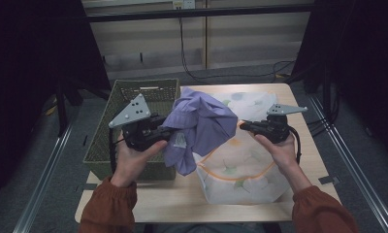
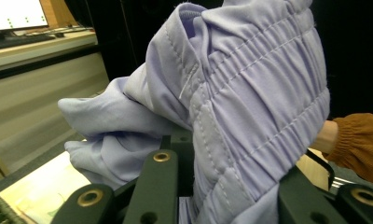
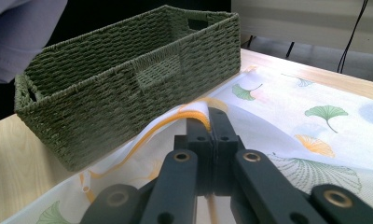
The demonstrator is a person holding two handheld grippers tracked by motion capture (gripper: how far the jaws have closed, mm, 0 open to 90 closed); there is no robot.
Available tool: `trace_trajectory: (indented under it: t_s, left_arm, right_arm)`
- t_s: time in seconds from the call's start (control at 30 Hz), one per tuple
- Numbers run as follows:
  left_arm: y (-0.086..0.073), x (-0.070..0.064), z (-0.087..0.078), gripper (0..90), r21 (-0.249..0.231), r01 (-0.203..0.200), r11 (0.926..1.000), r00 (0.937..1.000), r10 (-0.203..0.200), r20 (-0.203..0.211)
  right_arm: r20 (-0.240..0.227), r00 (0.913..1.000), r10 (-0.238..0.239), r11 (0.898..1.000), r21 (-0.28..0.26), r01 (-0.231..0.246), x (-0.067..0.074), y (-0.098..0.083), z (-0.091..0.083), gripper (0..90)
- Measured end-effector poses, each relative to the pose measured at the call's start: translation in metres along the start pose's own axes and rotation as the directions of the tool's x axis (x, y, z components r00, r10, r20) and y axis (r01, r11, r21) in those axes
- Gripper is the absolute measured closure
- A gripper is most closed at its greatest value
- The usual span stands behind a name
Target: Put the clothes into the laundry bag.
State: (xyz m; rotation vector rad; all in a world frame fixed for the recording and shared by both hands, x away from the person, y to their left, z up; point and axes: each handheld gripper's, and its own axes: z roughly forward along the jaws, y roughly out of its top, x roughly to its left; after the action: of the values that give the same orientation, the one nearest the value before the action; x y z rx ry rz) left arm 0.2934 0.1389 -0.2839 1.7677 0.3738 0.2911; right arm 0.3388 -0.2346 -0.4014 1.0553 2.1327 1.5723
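The left gripper is clenched on the gathered waistband of the lavender garment, held above the table's middle, just beside the green basket. The garment's long axis hangs downward. The right gripper is clenched on the printed cloth's orange-trimmed edge.

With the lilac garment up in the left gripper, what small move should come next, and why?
Probably carry the left gripper further left and lower the lilac garment over the green woven basket. Its jaws are clamped on the gathered waistband, the cloth hangs above the table beside the open basket, and the right gripper is shut and holds nothing.
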Motion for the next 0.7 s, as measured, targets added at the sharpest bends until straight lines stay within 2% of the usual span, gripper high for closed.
trace_trajectory:
  t_s: [0.17, 0.5, 0.7]
  left_arm:
    - [-0.002, -0.002, 0.006, 76.9, 0.019, -0.010, 0.9998, 0.9998, 0.009, 0.015]
    - [-0.009, -0.007, 0.024, 76.7, 0.052, 0.004, 0.9987, 0.9990, -0.006, 0.043]
    - [-0.009, -0.011, 0.029, 76.7, 0.056, 0.002, 0.9984, 0.9982, -0.005, 0.060]
  right_arm:
    - [-0.003, 1.0000, 0.000, 1.000, 0.001, 0.000, 0.000, 0.000, 0.000, 89.5]
    - [-0.010, 1.0000, 0.002, 1.000, 0.007, -0.001, -0.001, 0.000, 0.001, 89.5]
    - [-0.019, 0.9998, 0.002, 1.000, 0.015, -0.002, -0.001, 0.000, 0.002, 89.5]
